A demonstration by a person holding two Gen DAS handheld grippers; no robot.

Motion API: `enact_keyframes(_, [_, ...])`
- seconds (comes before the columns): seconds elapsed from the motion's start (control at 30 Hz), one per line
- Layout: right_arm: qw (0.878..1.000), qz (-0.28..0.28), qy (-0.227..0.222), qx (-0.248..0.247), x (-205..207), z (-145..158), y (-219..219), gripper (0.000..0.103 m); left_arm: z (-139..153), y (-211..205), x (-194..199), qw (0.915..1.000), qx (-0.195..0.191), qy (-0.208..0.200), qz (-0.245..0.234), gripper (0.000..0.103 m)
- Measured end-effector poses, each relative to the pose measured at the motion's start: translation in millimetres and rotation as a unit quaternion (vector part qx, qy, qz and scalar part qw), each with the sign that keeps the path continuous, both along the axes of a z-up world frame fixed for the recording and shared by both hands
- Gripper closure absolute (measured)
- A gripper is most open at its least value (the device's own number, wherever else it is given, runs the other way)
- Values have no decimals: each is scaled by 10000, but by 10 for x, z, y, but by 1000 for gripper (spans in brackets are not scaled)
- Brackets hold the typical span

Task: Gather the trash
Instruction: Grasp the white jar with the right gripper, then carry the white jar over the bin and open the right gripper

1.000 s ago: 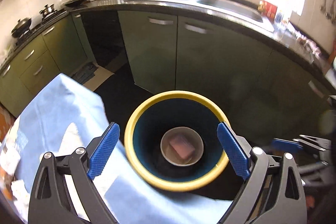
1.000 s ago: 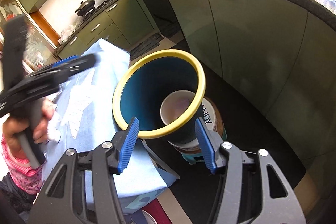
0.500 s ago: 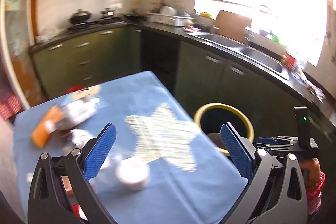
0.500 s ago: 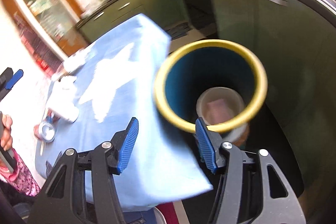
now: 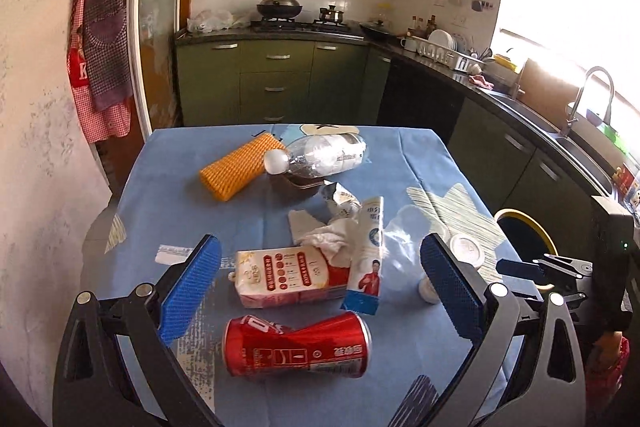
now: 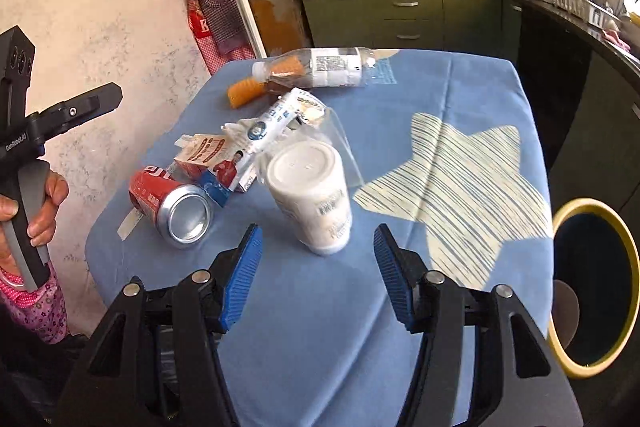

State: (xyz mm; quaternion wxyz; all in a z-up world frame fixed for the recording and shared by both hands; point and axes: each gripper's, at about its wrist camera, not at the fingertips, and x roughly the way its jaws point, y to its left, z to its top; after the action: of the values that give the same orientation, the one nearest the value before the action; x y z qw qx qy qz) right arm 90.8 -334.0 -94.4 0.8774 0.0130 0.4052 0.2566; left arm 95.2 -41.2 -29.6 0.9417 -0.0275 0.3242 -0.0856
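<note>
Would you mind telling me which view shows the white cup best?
The right wrist view: the white cup stands whole, upside down, just ahead of the open right gripper. In the left wrist view, the left gripper's finger hides most of it; only its round top shows.

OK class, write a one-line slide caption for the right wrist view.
Open right gripper faces an upside-down white cup on the blue tablecloth, crushed red can nearby.

Left tool [image 6: 60, 119]: "GenRobot.AI" in white on its black body.
Red apron [image 5: 82, 67]: a white "K", the rest hidden.
Milk carton [image 5: 370, 251]: Chinese characters, too small to read.
Red can [image 5: 296, 349]: white print, illegible.
</note>
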Motion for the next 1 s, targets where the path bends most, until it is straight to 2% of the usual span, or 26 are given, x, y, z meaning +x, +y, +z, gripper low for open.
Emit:
enact_keyframes(0.13, [9997,-2,5,-241,145,-72,274,48,-82,165,-14,9999,-108,20,78,5])
enact_keyframes(0.37, [9985,-251,-29,-491,343,-166,408,47,-158,274,-15,9997,-177,68,166,5])
enact_keyframes(0.47, [9975,-333,-67,-617,376,-184,435,57,-186,302,-10,9995,-221,104,196,5])
enact_keyframes(0.63, [9981,-331,-140,-502,275,-79,378,57,-184,297,-18,9995,-224,99,210,5])
enact_keyframes(0.8, [9979,-527,-316,-210,109,118,140,57,-176,245,-21,9997,-176,83,155,5])
enact_keyframes(0.9, [9945,-948,-439,-102,47,217,-171,57,-170,194,-34,9998,-118,70,113,5])
enact_keyframes(1.0, [9848,-1657,-499,-133,45,236,-630,57,-160,142,-52,9999,-70,55,87,5])
